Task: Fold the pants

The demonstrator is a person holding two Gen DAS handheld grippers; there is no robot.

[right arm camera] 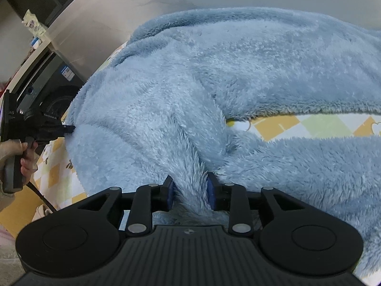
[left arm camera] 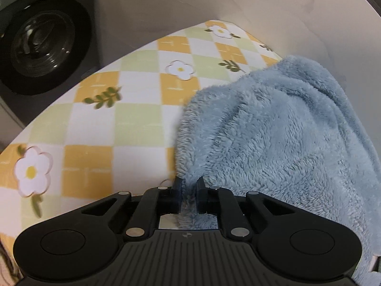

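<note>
Your left tongs [left arm camera: 189,186] pinching the fluffy blue fleece pants [left arm camera: 273,128], your right tongs [right arm camera: 190,186] clamping a bunched fold, glossy checkered floral cover [left arm camera: 100,128] on what seems a worktop

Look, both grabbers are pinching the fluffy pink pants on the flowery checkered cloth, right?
Not quite: the pants are light blue, not pink, as the right wrist view shows. The left gripper and right gripper do both pinch them over the flowery checkered cloth.
</note>
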